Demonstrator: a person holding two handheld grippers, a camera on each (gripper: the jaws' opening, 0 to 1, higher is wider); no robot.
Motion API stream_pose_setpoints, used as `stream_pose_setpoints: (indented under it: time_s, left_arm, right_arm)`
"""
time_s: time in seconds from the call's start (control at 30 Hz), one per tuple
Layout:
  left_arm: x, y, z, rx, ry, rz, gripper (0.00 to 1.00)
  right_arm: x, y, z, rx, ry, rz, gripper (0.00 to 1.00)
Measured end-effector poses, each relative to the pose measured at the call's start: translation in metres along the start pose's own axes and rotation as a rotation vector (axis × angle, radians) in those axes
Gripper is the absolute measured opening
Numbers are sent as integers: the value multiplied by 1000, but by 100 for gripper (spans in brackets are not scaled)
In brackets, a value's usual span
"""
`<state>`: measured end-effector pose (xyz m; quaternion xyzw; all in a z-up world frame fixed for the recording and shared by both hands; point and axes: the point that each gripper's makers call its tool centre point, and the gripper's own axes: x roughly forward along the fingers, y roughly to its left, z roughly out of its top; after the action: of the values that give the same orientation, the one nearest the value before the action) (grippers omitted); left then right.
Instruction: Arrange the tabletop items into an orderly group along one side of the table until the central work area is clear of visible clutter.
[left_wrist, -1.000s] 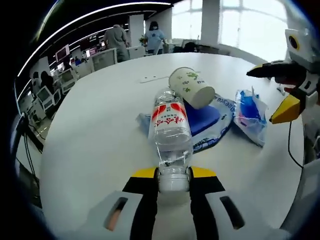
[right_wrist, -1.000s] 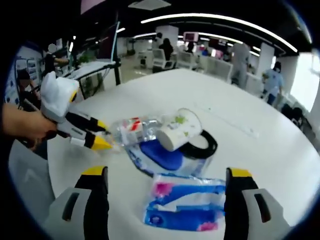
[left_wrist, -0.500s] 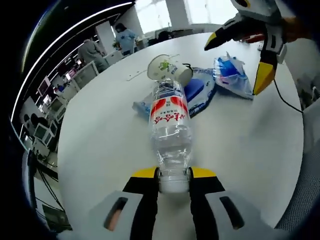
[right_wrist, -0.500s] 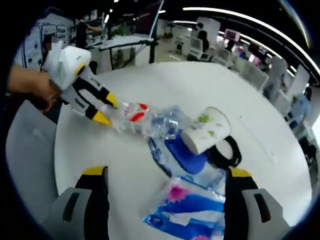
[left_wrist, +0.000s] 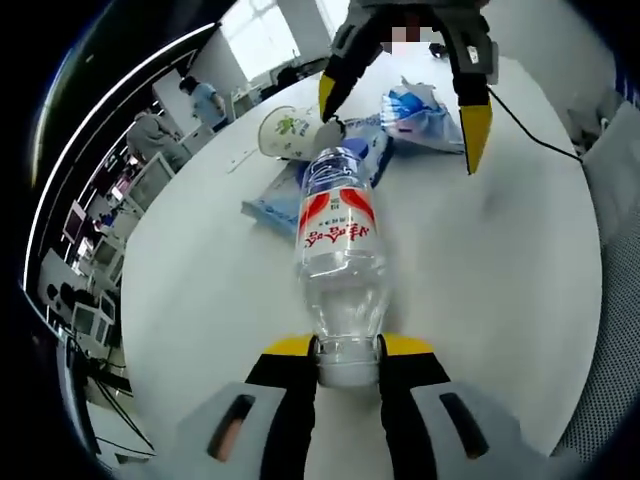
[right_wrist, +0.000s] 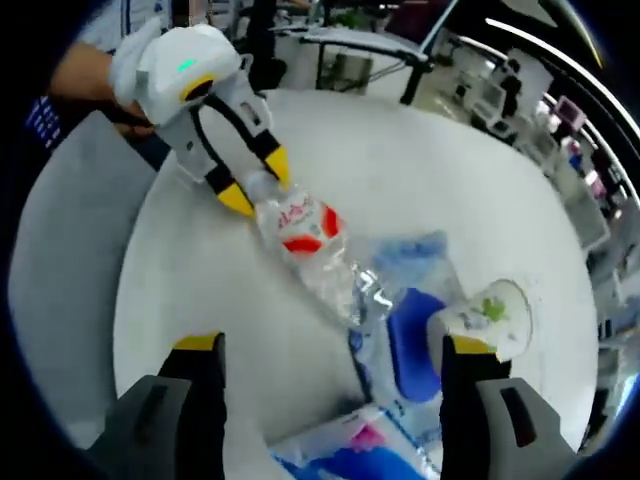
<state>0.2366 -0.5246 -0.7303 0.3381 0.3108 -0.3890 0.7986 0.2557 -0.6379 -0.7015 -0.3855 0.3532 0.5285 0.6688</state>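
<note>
A clear water bottle (left_wrist: 338, 250) with a red label lies lengthwise away from me, and my left gripper (left_wrist: 347, 348) is shut on its base. Its cap end reaches a white paper cup (left_wrist: 290, 130) lying on its side on a blue pouch (left_wrist: 268, 205). A blue-and-white packet (left_wrist: 425, 108) lies beside them. My right gripper (left_wrist: 400, 112) hangs open above the cup and packet. In the right gripper view, the right gripper (right_wrist: 333, 348) is open over the bottle (right_wrist: 305, 235), cup (right_wrist: 480, 320), pouch (right_wrist: 410, 340) and packet (right_wrist: 350, 452). The left gripper (right_wrist: 255, 183) grips the bottle there.
The round white table (left_wrist: 200, 300) has bare surface to the left and in front of the bottle. A grey chair (left_wrist: 612, 160) stands at the table's edge. A person's hand (right_wrist: 90, 75) holds the left gripper. Office desks and people are far behind.
The right gripper has swung over the cup and packet and now looks down on the items. The left gripper keeps its hold on the bottle; both views have shifted.
</note>
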Motion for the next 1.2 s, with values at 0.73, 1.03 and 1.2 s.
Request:
stream_pose_setpoints:
  time_s: [0.73, 1.03, 1.2]
  left_arm:
    - [-7, 18, 17, 297, -13, -5, 22]
    - [-14, 19, 28, 346, -42, -24, 22]
    - [-17, 19, 32, 346, -58, -32, 22]
  right_arm:
    - [50, 0, 30, -358, 146, 153, 53]
    - [57, -1, 31, -474, 155, 90, 40]
    - [55, -2, 32, -480, 135, 49, 40]
